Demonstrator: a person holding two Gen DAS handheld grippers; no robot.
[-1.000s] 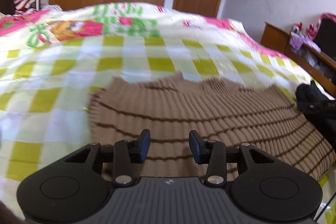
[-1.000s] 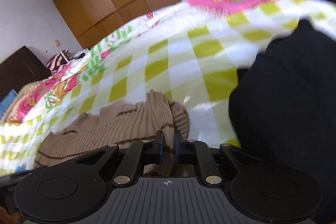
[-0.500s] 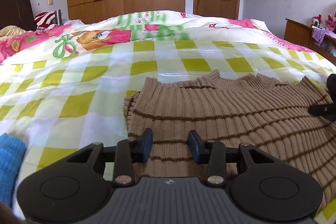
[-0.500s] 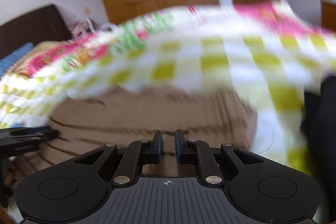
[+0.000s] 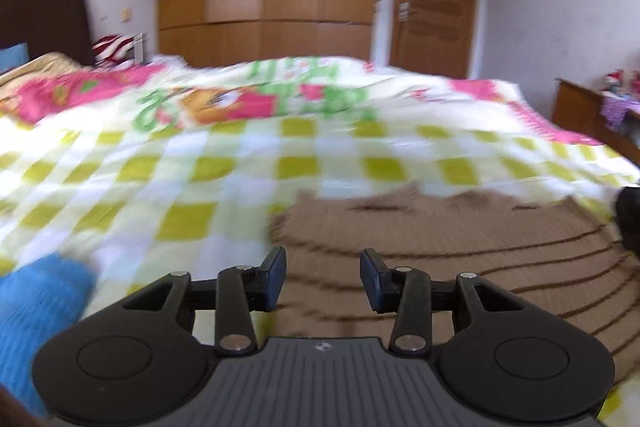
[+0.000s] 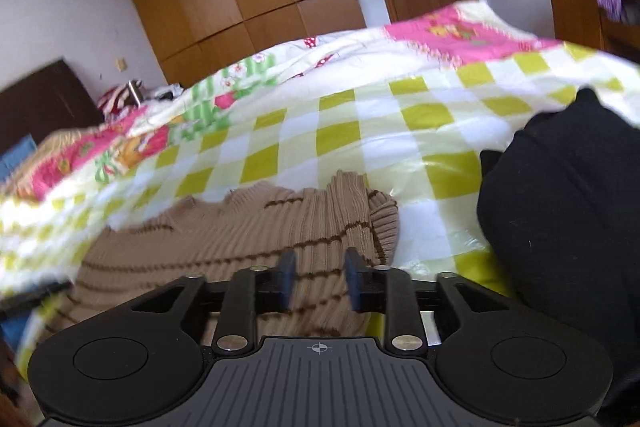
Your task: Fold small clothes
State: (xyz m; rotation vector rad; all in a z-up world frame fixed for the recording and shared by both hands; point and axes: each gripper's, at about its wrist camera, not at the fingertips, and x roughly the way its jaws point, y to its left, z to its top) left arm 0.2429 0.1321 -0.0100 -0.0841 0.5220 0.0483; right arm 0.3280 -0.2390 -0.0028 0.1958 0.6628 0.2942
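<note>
Checked bedspread (image 5: 192,163) fills my left-wrist view, wardrobe behind: brown ribbed sweater (image 5: 460,239) lies flat on it so its edges are reachable, my left claw (image 5: 323,277) hangs released over its left edge with nothing between the pads, and against the frame a second back the view has swung left, bringing a blue cloth (image 5: 36,311) in at the lower left. Right-wrist view, same bed: right claw (image 6: 319,279) is opening over the sweater's (image 6: 248,239) bunched right end beside a black garment (image 6: 560,227), pads either side of the knit but not pressing, whereas a second ago they were nearly clenched there.
</note>
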